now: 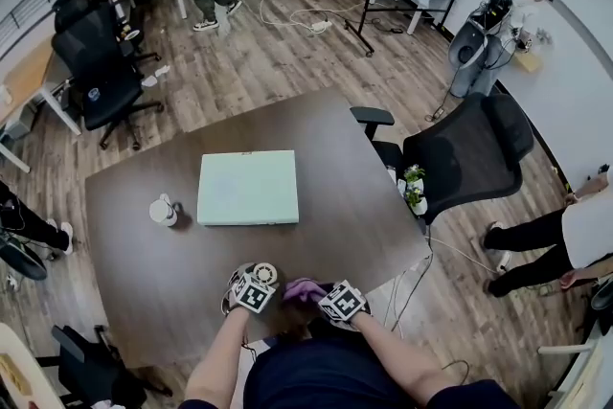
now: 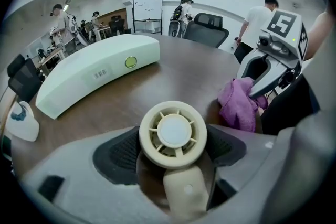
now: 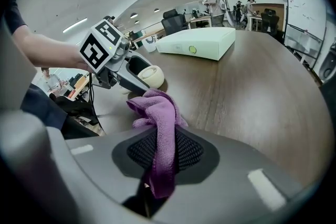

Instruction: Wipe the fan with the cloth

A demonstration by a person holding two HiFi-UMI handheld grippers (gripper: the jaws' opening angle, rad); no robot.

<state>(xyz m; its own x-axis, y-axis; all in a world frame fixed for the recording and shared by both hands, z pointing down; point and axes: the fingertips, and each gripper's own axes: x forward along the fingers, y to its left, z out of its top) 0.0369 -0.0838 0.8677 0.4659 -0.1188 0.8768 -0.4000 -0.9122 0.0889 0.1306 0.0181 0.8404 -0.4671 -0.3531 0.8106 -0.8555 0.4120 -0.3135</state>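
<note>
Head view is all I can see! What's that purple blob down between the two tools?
Observer: That's a purple cloth. The right tool has its jaws shut on it, with a bunch sticking out in front.
Operator: And the little round thing by the other tool?
Observer: It's a cream fan with spokes around a flat middle. It sits between the wide-apart jaws of the left tool.
</note>
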